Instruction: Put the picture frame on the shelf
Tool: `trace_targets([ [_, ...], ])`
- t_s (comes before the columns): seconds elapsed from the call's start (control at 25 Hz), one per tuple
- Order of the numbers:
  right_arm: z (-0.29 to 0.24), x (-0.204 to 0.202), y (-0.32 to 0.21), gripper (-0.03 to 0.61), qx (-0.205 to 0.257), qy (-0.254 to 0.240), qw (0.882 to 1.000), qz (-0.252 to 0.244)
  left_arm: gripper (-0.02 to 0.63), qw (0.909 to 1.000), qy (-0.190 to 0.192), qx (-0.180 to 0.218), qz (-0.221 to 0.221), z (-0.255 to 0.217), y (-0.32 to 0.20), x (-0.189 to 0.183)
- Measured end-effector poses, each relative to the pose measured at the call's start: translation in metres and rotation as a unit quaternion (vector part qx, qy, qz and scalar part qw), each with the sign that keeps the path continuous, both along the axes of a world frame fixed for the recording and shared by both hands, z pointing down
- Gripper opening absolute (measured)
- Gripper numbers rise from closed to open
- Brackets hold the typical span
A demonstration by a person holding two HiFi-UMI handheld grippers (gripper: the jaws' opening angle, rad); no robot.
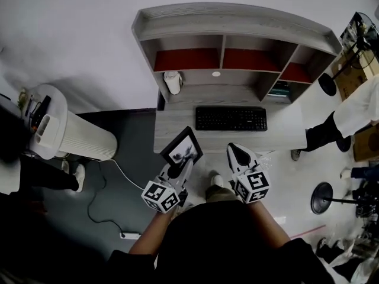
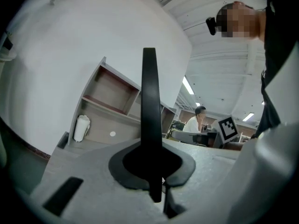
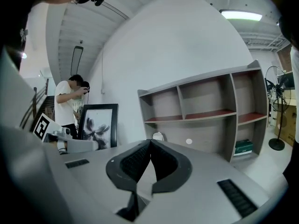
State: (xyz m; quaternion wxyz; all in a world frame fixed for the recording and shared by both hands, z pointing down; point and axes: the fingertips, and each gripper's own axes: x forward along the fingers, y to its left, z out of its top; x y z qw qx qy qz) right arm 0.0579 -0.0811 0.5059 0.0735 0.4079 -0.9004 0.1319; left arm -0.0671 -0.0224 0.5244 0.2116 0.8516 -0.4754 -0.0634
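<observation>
- Though clamped in the left tongs (image 2: 152,164), picture frame (image 2: 149,101) not yet shelved: held in the air near the front edge of the table (image 1: 284,129); right tongs (image 3: 148,148) closed together, empty.
- Done, seemingly: pick-up. Left: carrying to the shelf (image 1: 237,25), setting down.
- Left gripper view: frame edge-on only. Right gripper view: its flower print. Head view: keyboard (image 1: 231,118) on the table.

A black keyboard (image 1: 231,118) lies on a grey desk (image 1: 173,124); a white ribbed cylinder (image 1: 89,138) stands beside.
</observation>
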Motion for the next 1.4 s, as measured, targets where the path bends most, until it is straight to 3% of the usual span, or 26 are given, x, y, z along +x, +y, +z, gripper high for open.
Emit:
trace_targets([
  [0.2, -0.005, 0.018, -0.041, 0.012, -0.001, -0.01, 1.0, -0.018, 0.025, 0.9999, -0.012, -0.001, 0.002, -0.003, -0.047, 0.018],
  [0.44, 0.008, 0.022, -0.066, 0.012, -0.009, -0.012, 0.999, -0.049, 0.023, 0.9994, -0.008, -0.006, -0.033, -0.01, -0.085, 0.015],
  [0.84, 0.013, 0.006, -0.103, 0.012, -0.018, -0.02, 0.998, -0.051, 0.023, 0.9995, -0.027, -0.013, -0.006, -0.013, -0.144, -0.006],
  [1.08, 0.007, -0.004, -0.127, 0.012, -0.015, -0.008, 0.999, -0.036, 0.024, 0.9995, 0.007, -0.026, 0.018, -0.02, -0.197, -0.027],
  [1.24, -0.002, -0.014, -0.142, 0.011, -0.017, -0.02, 0.999, -0.026, 0.024, 0.9993, -0.013, -0.031, 0.014, -0.02, -0.228, -0.04],
  [1.4, -0.003, -0.025, -0.156, 0.011, -0.016, -0.014, 1.0, -0.021, 0.025, 0.9989, -0.005, -0.029, 0.036, -0.025, -0.264, -0.045],
])
